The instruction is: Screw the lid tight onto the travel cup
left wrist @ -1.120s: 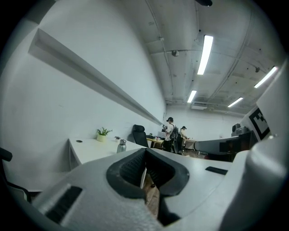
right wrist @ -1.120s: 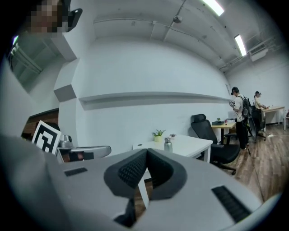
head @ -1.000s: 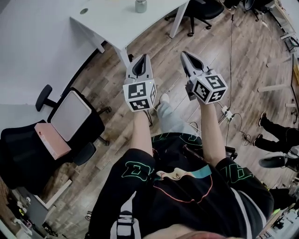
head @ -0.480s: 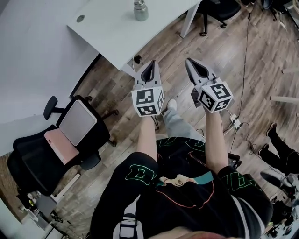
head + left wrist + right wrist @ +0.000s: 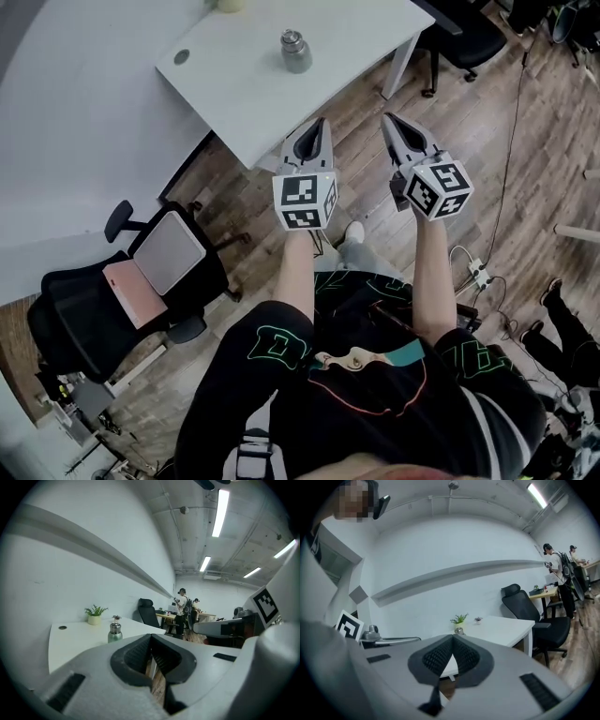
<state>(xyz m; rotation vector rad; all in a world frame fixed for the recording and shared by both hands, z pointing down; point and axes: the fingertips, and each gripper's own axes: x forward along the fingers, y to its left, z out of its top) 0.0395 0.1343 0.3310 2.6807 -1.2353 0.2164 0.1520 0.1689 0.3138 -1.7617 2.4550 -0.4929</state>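
While the head view looks down on both grippers held side by side above the wood floor (image 5: 478, 122), only the gripper views show the pads up close. The left gripper (image 5: 322, 124) is clenched on nothing, and the right gripper (image 5: 388, 118) is pressed together just as empty. The cup (image 5: 296, 52) stands upright on the white table (image 5: 234, 94) with its silver lid (image 5: 292, 37) on top, ahead of both tips and well apart from them. The left gripper view adds a potted plant (image 5: 95, 615) behind the cup and 2 people (image 5: 183, 605) standing at far desks, neither seen clearly from above. In the right gripper view only the cup's top peeks over the jaws, with a black chair (image 5: 529, 616) beside the table. Compared with 1 second ago, table and cup lie further down in the head view. The cup, then cut by the top edge, now shows whole, and the gripper tips reach the table's near edge. Both jaws stay closed.
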